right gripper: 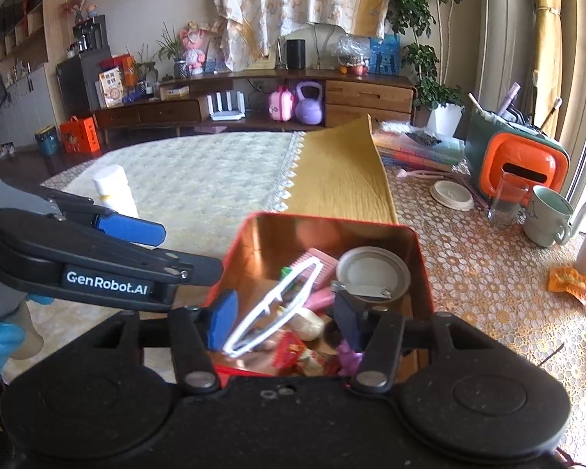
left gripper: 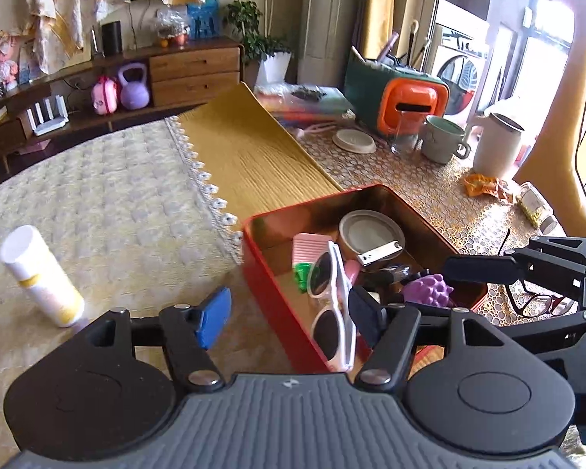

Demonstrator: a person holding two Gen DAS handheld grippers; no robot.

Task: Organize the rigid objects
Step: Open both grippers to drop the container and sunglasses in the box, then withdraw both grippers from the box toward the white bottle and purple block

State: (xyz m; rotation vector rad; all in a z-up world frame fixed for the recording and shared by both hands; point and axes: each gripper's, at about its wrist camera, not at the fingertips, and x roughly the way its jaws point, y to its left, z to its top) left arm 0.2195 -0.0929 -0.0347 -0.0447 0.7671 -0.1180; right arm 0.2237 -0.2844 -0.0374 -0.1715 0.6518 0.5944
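Note:
A red tin box (left gripper: 277,312) (right gripper: 424,273) stands on the table and holds a round tin lid (left gripper: 371,232) (right gripper: 373,269), a pink comb (left gripper: 308,246), a nail clipper (left gripper: 381,253), a purple grape toy (left gripper: 429,289) and white sunglasses (left gripper: 332,305) (right gripper: 271,306). The sunglasses lean on the box's near wall. My left gripper (left gripper: 289,316) (right gripper: 175,250) is open over that wall, its pads clear of the sunglasses. My right gripper (right gripper: 285,320) is open above the box's contents, gripping nothing; one of its fingers (left gripper: 484,269) reaches over the box's right side.
A white bottle (left gripper: 43,273) (right gripper: 115,191) stands on the cream cloth at left. Dark-framed glasses (left gripper: 539,301) lie right of the box. Farther right are a mug (left gripper: 443,138) (right gripper: 547,217), a glass (right gripper: 506,199), an orange-and-green container (right gripper: 523,164), a white jug (left gripper: 498,144) and a snack wrapper (right gripper: 574,281).

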